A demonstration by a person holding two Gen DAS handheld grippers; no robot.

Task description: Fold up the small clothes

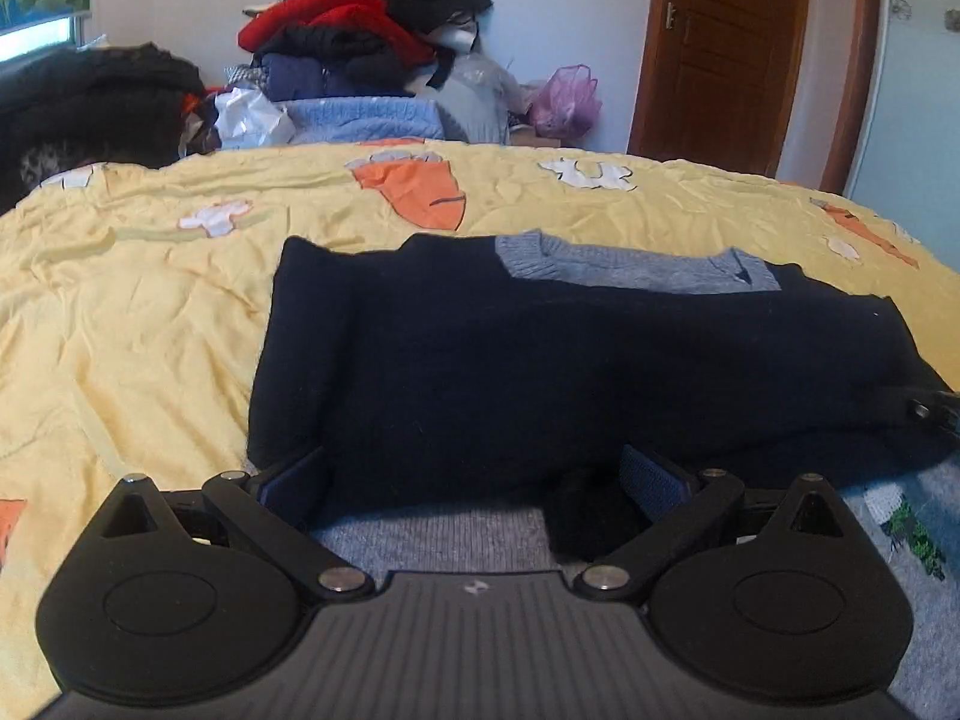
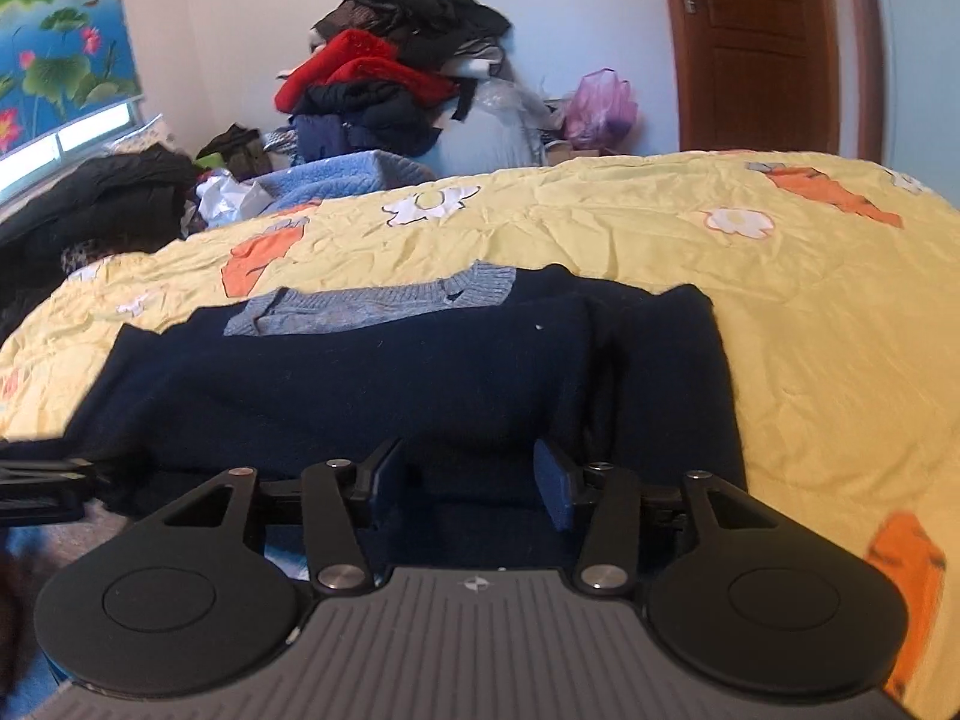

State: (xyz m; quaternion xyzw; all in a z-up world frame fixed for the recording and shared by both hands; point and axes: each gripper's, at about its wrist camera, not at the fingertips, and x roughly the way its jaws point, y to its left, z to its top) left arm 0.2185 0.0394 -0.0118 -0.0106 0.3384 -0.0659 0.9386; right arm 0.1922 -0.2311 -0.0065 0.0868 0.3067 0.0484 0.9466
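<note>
A navy sweater with a grey knitted collar lies folded flat on the yellow bedspread. Its grey lower part shows just in front of my left gripper. That gripper stands wide open at the sweater's near edge, and its pads do not press on the cloth. In the right wrist view my right gripper is open over the near edge of the sweater, with dark cloth lying loose between its pads. Each gripper shows at the edge of the other's view: the right gripper and the left gripper.
A tall pile of clothes in red, black and blue stands past the far side of the bed, with a pink plastic bag beside it. Dark clothes lie at the far left. A brown door is at the back right.
</note>
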